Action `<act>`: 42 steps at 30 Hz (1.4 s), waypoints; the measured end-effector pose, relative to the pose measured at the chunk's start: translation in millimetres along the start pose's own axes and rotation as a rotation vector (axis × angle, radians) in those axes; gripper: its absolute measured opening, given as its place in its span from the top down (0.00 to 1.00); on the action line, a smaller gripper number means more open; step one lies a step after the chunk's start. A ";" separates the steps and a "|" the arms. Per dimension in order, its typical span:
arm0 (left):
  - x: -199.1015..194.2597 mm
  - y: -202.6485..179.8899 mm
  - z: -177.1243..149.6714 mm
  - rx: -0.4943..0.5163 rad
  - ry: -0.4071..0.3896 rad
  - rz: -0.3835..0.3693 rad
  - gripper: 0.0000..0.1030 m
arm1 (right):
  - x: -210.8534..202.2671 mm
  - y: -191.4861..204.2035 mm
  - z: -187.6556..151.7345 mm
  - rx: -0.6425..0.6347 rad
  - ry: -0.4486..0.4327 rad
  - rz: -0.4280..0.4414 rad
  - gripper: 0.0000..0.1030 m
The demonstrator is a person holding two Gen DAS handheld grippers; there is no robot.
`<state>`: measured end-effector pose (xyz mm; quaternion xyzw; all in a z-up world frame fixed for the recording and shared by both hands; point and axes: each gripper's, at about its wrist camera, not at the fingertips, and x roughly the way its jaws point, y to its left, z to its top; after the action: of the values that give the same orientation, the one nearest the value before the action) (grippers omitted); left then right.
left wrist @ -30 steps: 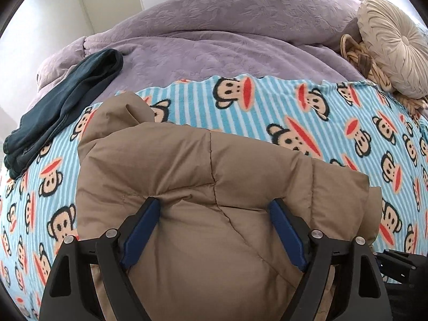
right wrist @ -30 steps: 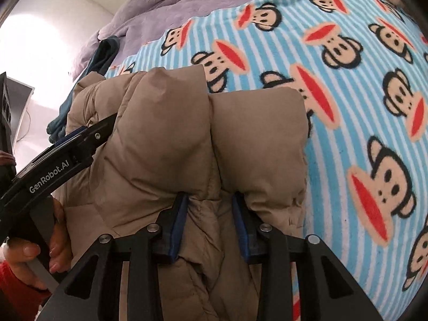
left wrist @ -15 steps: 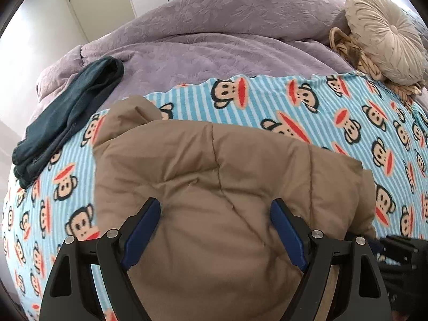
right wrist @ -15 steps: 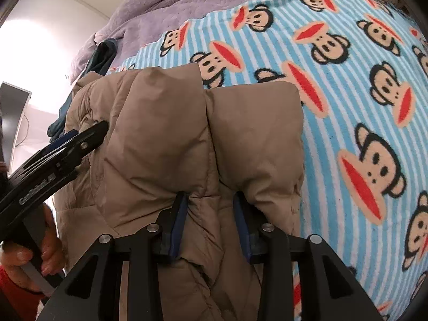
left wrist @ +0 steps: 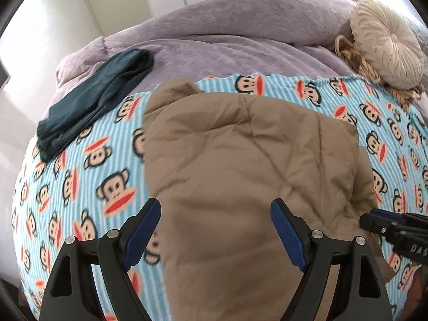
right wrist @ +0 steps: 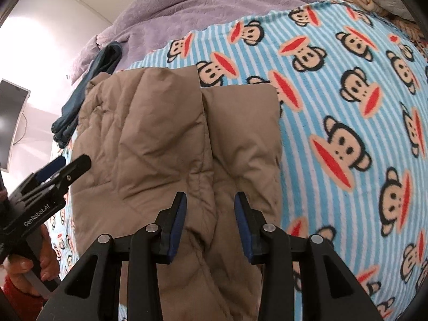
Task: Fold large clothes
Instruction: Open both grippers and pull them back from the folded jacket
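Observation:
A tan puffer jacket (left wrist: pixel 240 155) lies folded on the monkey-print blanket (left wrist: pixel 88 176); it also shows in the right wrist view (right wrist: pixel 165 144). My left gripper (left wrist: pixel 215 227) is open above the jacket's near part, its blue pads wide apart and holding nothing. My right gripper (right wrist: pixel 210 224) has its jaws partly apart over the jacket's near edge, with a fold of fabric between the pads; the pads stand off the fabric. The left gripper shows at the left of the right wrist view (right wrist: pixel 64 171), and the right gripper's tip at the right of the left wrist view (left wrist: pixel 374 222).
A dark teal garment (left wrist: pixel 96 99) lies at the blanket's far left edge. A purple bedspread (left wrist: pixel 227 34) covers the far side of the bed. A round cream cushion (left wrist: pixel 388 45) and woven rope basket (left wrist: pixel 350 53) sit at the far right. A monitor (right wrist: pixel 10 117) stands left.
Both grippers have drawn back and up from the jacket. The right gripper's jaws have widened and let go of the fold. The jacket now lies flatter on the blanket.

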<state>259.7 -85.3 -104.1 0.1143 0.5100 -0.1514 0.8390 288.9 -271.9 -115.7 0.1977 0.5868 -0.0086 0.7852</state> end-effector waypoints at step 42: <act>-131.0 9.4 -143.3 -0.191 0.109 -0.095 0.07 | -111.5 14.9 -138.2 -0.015 0.052 -0.044 0.43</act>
<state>88.7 -9.0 -52.2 0.0178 0.5717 -0.1355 0.8090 131.0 -238.3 -40.4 0.1791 0.6112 -0.0166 0.7708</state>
